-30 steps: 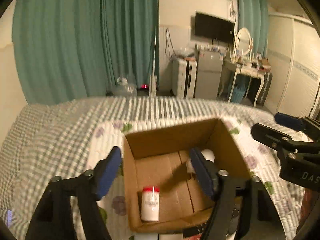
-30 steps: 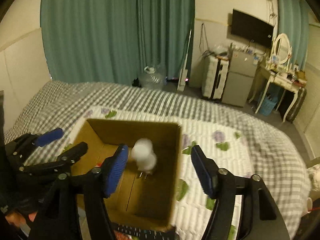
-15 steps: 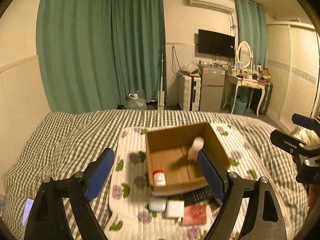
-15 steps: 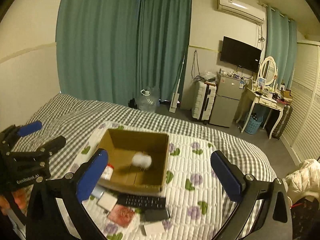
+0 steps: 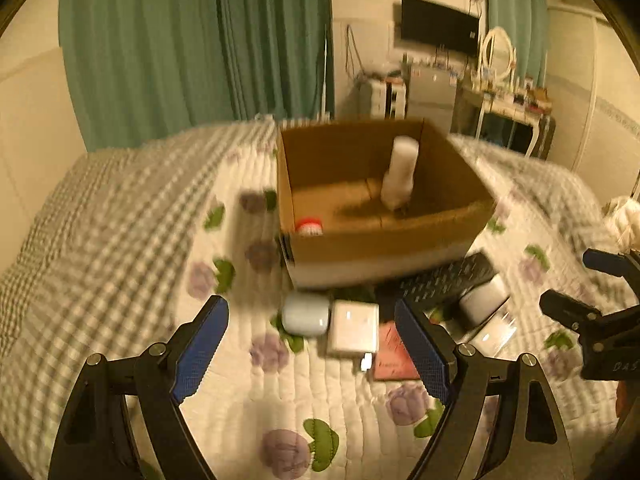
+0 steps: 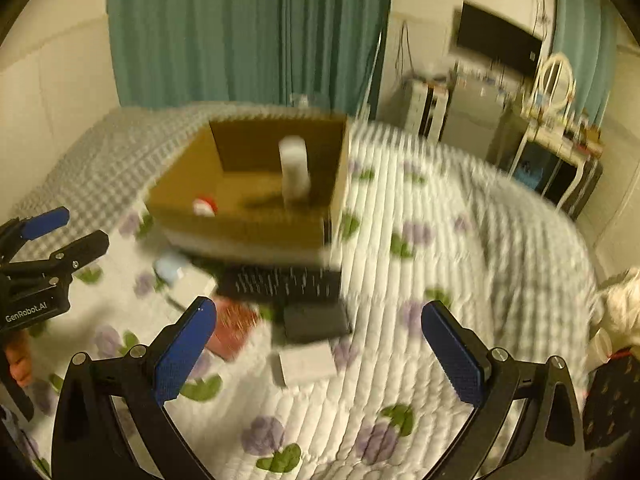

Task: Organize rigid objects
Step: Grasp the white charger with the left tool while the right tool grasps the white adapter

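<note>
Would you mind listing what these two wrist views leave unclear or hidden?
- Red-capped white bottle, left wrist view: only its cap shows; the brown cardboard box front wall hides the body.
- Red flat booklet, left wrist view: partly behind the left gripper finger; print blurred.
- Black remote control, right wrist view: buttons smeared by motion blur.

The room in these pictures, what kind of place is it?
Most likely a bedroom in a home: a bed with a checked cover, a wall television, and a dressing table with a mirror.

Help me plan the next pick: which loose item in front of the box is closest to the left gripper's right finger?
The red booklet, lying right against that finger of the left gripper; the white square case and blue case lie left of it.
</note>
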The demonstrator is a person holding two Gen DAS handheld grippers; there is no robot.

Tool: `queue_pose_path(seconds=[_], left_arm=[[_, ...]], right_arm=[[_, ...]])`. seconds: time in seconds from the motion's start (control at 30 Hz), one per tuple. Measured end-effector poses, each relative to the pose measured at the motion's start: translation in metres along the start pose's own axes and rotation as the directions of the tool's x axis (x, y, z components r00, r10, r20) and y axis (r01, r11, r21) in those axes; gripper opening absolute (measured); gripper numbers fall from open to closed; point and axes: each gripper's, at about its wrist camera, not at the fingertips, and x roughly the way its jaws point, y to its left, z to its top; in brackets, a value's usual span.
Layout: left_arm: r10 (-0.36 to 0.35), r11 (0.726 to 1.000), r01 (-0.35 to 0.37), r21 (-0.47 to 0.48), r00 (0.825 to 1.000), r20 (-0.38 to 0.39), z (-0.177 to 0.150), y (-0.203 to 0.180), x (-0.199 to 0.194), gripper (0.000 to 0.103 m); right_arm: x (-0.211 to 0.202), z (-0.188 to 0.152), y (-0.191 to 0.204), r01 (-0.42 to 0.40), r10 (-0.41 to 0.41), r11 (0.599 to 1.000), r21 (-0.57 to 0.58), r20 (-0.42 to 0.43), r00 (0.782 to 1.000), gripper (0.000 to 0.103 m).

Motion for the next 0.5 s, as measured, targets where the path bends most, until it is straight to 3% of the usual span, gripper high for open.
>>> queue_pose_path(seconds=[0.1,0.23,0.5], left_arm=[[-0.014,1.000,0.015,0.007,0.998,-0.056,-0.013,-0.010,0.025,0.087],[-0.027,0.999,0.029,0.020,0.993,-0.113,-0.024,-0.021,0.050,0.087],[-0.017,1.000,0.015,-0.015,0.984,-0.177,-0.033,-0.019,0.088,0.087]], right_arm=[[0.044,-0.022,-0.004,0.014,-0.015,1.000,-0.009,-0.103,0.995,0.103],[0.088,-0.044,-0.005,-0.024,0.019,1.000,-0.017,-0.240,0.971,0.100],[0.127,-0.055,0.005,-0.069,0.053,0.997,-0.036,-0.343,0.938,0.091]])
